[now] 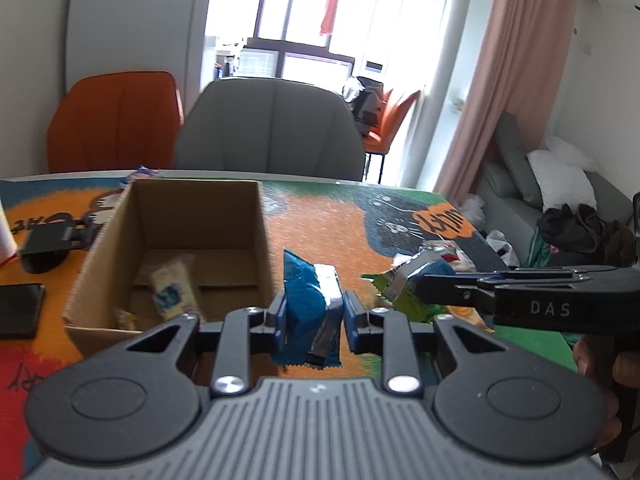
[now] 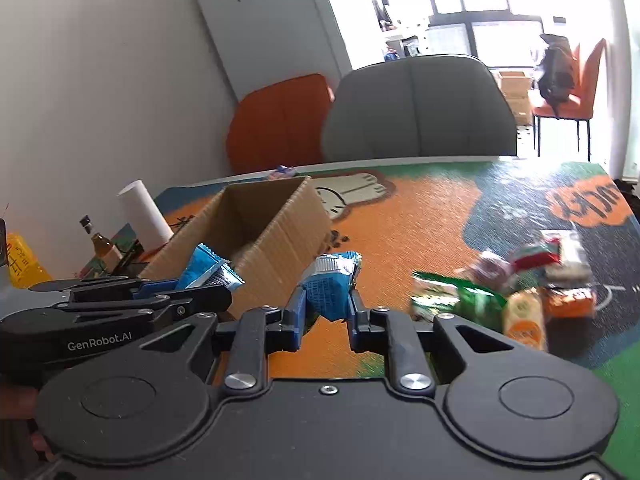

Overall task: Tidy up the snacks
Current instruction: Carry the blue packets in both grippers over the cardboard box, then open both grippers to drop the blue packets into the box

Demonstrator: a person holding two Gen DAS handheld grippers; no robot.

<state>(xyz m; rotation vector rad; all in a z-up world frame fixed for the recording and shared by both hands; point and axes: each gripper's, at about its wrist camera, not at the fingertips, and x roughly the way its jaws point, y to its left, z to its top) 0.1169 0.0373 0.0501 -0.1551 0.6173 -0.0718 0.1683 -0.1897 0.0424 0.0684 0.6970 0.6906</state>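
My left gripper (image 1: 311, 314) is shut on a blue snack packet (image 1: 310, 300), held above the mat just right of an open cardboard box (image 1: 256, 216); it also shows in the right wrist view (image 2: 208, 274). The box holds a pale snack packet (image 1: 174, 284). My right gripper (image 2: 325, 306) is shut on another blue snack packet (image 2: 330, 284), right of the box (image 2: 288, 232). In the left wrist view the right gripper (image 1: 416, 286) comes in from the right with its packet (image 1: 416, 266).
A pile of snack packets (image 2: 520, 288) lies on the colourful mat (image 2: 420, 216) at the right. A paper roll (image 2: 144, 212), a bottle (image 2: 102, 242) and a yellow item stand left of the box. A phone (image 1: 18, 310) and a black stand (image 1: 50, 242) lie at left. Chairs stand behind the table.
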